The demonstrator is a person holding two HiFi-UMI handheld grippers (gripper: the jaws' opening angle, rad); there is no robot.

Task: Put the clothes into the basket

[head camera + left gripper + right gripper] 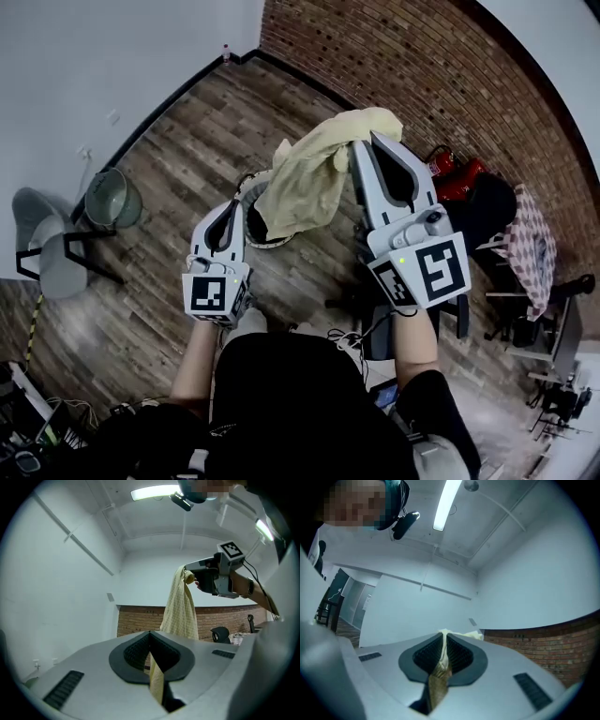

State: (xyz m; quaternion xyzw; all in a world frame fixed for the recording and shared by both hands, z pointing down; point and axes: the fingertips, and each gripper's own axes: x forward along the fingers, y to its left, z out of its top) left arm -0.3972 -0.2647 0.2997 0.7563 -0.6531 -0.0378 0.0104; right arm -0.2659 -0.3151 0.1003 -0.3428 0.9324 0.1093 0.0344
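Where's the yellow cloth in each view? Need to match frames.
Head view: yellow cloth upper centre, hanging from the right tongs.
Left gripper view: centre, hanging; lower strip pinched in the left tongs.
Right gripper view: bottom centre, pinched in the right tongs.
Shared landmark: brick wall.

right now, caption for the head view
A yellow cloth held over the basket by left gripper and right gripper

Even cool indoor light, ceiling tube lamp point(154, 492) glaring white at 12 o'clock in the left gripper view, second lamp point(444, 506) at 12 o'clock in the right gripper view, cloth point(437, 686) near the lens dim and soft, strong fisheye bending, black corners
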